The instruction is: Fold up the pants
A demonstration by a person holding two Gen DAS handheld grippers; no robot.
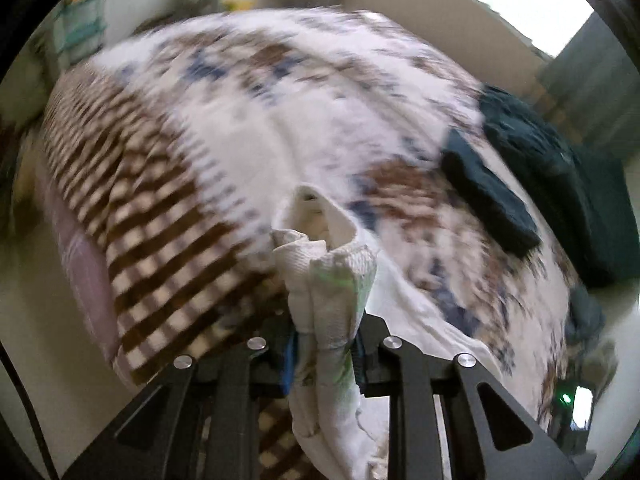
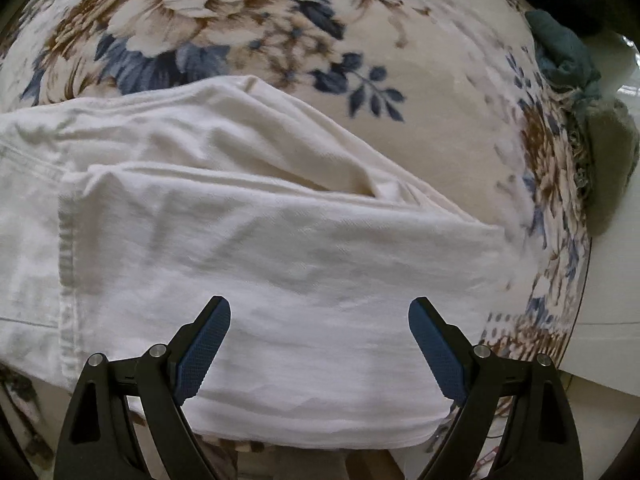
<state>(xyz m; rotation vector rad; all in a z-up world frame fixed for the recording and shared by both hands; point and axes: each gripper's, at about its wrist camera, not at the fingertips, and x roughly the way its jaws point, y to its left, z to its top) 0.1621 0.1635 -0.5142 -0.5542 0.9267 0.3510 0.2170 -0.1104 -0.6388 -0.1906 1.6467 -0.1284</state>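
The white pants lie across a floral bedspread, folded into a wide band with a stitched hem at the left. My right gripper is open just above the pants, its blue pads spread wide and empty. My left gripper is shut on a bunched end of the white pants, lifted above the bed; the cloth hangs down between the fingers. The left wrist view is blurred by motion.
A brown checked blanket covers the bed's left part. Dark green folded clothes lie at the right side of the bed. A teal cloth sits at the bed's far right edge. A wall and window stand behind.
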